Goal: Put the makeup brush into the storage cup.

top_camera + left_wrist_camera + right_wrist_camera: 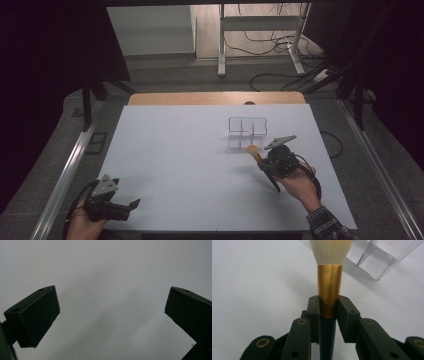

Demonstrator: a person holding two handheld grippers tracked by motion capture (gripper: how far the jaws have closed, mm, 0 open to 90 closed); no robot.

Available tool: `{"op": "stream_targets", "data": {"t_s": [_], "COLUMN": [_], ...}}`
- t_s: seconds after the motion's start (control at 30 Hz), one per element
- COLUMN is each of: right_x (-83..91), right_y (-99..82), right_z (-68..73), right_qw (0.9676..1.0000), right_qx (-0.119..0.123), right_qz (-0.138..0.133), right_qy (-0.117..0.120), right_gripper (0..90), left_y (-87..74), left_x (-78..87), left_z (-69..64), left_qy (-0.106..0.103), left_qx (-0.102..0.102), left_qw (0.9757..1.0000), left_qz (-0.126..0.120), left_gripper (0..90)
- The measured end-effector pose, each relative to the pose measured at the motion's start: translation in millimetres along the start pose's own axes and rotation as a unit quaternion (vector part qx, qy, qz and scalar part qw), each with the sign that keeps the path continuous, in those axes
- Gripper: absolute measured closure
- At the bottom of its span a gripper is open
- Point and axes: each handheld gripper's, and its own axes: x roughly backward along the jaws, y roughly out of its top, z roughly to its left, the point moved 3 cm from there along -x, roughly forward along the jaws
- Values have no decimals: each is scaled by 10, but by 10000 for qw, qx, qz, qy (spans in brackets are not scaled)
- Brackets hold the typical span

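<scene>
At the left edge of the white table the left gripper rests low near the person's side, its jaws spread wide with nothing between them; in the left gripper view they frame bare tabletop. Moving right, the makeup brush is clamped in the right gripper: the right gripper view shows both jaws pressed against the gold collar just where it meets the dark handle, with the pale bristles pointing ahead toward the clear holder. From above, the brush lies tilted, bristle end near the holder's front corner and handle end trailing back toward the person's hand. Farther right and back stands that see-through holder, split into compartments and, as far as can be seen, holding nothing. The step in hand looks like carrying the brush to the holder. The next move probably calls for lifting the brush over the rim, tipping it upright and lowering it into one compartment before letting go. The holder's walls are faint against the white surface, so the exact number of compartments is hard to make out, and the bristle tips are cut off at the top of the right gripper view.
</scene>
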Motion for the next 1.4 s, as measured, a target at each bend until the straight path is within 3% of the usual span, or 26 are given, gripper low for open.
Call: {"op": "stream_targets", "data": {"t_s": [0.5,0.9,1.4], "right_x": [135,242,339], "right_y": [45,80,141], "right_z": [-44,-104,-162], "right_qw": [9986,9950,9908], "right_qx": [-101,-273,-376], "right_qz": [-516,-946,-1280], "right_qy": [-93,-144,-208], "right_gripper": [728,727,728], "left_y": [-1,1,5], "left_x": [1,2,-1], "left_z": [3,2,0], "left_qy": [9,10,-24], "left_qx": [8,8,68], "left_qw": [10000,10000,10000], "left_qz": [-5,-9,-7], "left_gripper": [0,0,0]}}
